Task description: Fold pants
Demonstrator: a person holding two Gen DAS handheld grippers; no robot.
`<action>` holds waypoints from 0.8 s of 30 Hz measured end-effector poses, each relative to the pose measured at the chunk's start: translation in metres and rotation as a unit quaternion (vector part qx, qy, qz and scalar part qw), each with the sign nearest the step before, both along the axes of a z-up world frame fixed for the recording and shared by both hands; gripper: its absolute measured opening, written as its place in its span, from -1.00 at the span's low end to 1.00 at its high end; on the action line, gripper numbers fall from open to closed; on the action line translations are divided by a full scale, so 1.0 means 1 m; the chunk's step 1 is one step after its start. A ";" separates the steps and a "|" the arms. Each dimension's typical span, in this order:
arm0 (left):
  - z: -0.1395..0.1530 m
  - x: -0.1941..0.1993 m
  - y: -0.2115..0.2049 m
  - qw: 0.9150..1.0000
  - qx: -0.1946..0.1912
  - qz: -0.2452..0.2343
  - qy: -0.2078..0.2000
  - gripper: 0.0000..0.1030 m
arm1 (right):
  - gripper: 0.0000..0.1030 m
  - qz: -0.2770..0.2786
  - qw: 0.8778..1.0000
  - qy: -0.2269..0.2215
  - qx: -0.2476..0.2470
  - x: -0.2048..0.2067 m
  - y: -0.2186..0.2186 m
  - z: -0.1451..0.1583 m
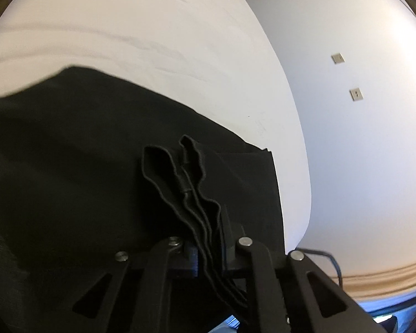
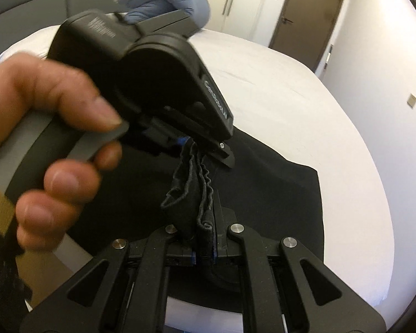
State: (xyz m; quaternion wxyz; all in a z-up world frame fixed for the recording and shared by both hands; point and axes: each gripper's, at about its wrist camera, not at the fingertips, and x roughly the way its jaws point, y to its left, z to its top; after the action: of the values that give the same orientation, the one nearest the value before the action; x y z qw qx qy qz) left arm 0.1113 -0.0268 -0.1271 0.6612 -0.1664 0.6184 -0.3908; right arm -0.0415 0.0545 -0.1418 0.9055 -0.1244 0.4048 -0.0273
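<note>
While the black pants (image 1: 69,166) lie spread across the white bed (image 1: 152,27), my left gripper (image 1: 208,238) pinches their bunched hem; my right gripper (image 2: 205,238) clamps another fold, apparently the same edge, with the left at 12 o'clock.

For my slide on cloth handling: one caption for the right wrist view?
Both claws, right and left, pinch bunched edges of black pants over a white bed.
</note>
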 end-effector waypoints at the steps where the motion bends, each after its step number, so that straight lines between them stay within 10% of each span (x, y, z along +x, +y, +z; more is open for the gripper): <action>1: 0.003 0.002 0.004 1.000 0.006 -0.007 -0.006 -0.82 | -0.87 0.005 1.000 0.001 0.000 -0.003 0.003 -0.001; 11: 0.013 0.015 0.026 0.991 0.102 -0.060 -0.066 -0.82 | -0.87 0.050 0.998 0.032 0.016 0.018 0.032 -0.014; 24: -0.006 0.020 0.036 0.989 0.118 -0.046 -0.072 -0.76 | -0.85 0.078 0.994 0.068 0.028 0.041 0.029 -0.027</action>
State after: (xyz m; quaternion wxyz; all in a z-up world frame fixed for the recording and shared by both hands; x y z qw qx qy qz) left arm 0.1314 0.0096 -0.1326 0.7002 -0.0308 0.6181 -0.3560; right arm -0.0003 0.0838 -0.1686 0.8781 -0.1320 0.4555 0.0632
